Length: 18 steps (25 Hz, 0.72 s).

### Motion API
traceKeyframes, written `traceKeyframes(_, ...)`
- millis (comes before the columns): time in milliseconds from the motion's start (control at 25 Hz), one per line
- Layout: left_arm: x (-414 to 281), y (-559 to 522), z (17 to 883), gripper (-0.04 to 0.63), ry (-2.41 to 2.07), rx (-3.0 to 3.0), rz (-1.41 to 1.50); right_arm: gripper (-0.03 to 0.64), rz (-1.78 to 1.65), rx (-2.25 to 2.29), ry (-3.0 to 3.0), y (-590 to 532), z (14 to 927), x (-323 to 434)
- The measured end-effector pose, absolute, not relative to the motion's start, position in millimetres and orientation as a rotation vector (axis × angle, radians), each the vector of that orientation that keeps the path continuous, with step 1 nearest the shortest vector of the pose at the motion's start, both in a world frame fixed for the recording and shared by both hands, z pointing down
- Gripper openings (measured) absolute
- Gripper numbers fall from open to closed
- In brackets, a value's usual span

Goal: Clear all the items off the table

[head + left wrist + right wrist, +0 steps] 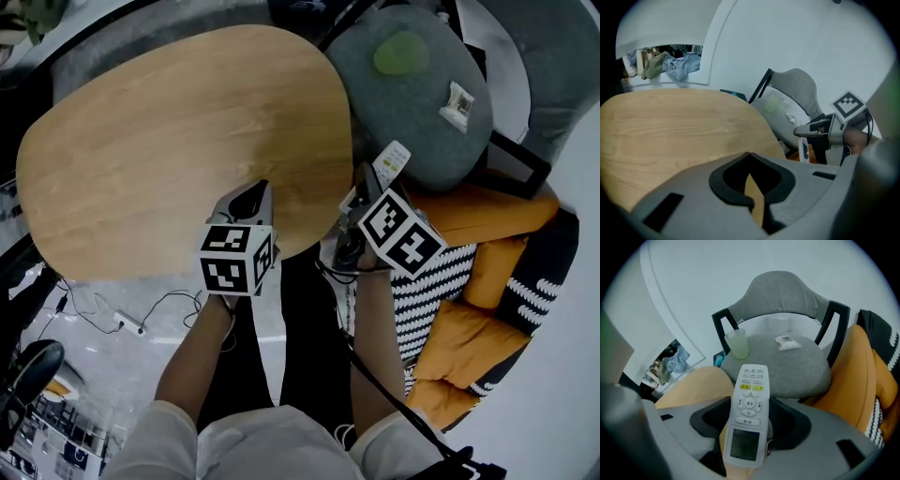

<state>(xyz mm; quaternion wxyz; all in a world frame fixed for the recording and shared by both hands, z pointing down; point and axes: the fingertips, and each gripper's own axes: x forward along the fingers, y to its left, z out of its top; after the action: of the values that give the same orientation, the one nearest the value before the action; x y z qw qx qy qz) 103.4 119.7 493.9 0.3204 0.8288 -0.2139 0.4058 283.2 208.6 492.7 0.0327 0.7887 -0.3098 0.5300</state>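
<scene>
The wooden table [159,150] has nothing standing on it. My left gripper [251,195] hangs over its near edge, and in the left gripper view its jaws [749,155] meet at the tips with nothing between them. My right gripper [367,187] is shut on a white remote [391,161], held past the table's right edge beside the grey chair seat [422,131]. In the right gripper view the remote [749,413] lies lengthwise between the jaws. A pale green cup [737,344] and a small white packet [789,342] rest on the chair seat [797,369].
Orange and black-and-white striped cushions [487,281] lie right of the chair. A power strip with cables [127,323] is on the floor below the table's near edge. The chair's black frame [520,159] juts out at the right.
</scene>
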Motion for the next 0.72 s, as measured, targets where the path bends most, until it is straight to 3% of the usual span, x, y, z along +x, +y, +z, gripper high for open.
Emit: traceKeyframes(720,227,78,504,0.008,-0.657,2.202,1.036,0.272,1.606,2.332,-1.052,172,530,428)
